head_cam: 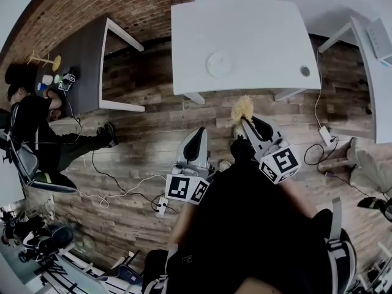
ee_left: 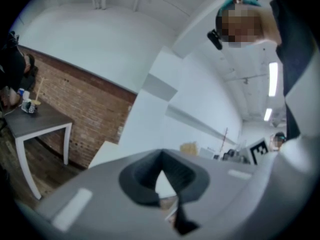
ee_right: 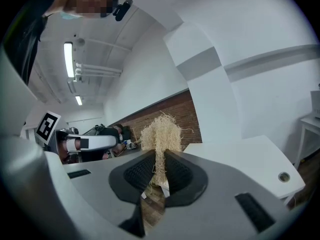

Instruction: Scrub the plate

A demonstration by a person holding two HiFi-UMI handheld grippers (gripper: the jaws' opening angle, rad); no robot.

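Note:
A round white plate (head_cam: 219,64) lies on the white table (head_cam: 269,35) ahead of me; neither gripper view shows it. My right gripper (head_cam: 250,125) (ee_right: 159,160) is held off the table's near edge, over the wood floor, shut on a tuft of pale yellow straw-like scrubber (head_cam: 243,108) (ee_right: 161,133) that sticks out past the fingertips. To its left and nearer me, my left gripper (head_cam: 196,141) (ee_left: 161,159) is shut with nothing between its dark pads. Both grippers are short of the plate.
A dark table (head_cam: 79,60) with small objects stands at the left, and a person (head_cam: 37,121) sits beside it. Cables and a power strip (head_cam: 162,206) lie on the floor. Another white table (head_cam: 367,72) is at the right. The white table has a cable hole (head_cam: 305,71).

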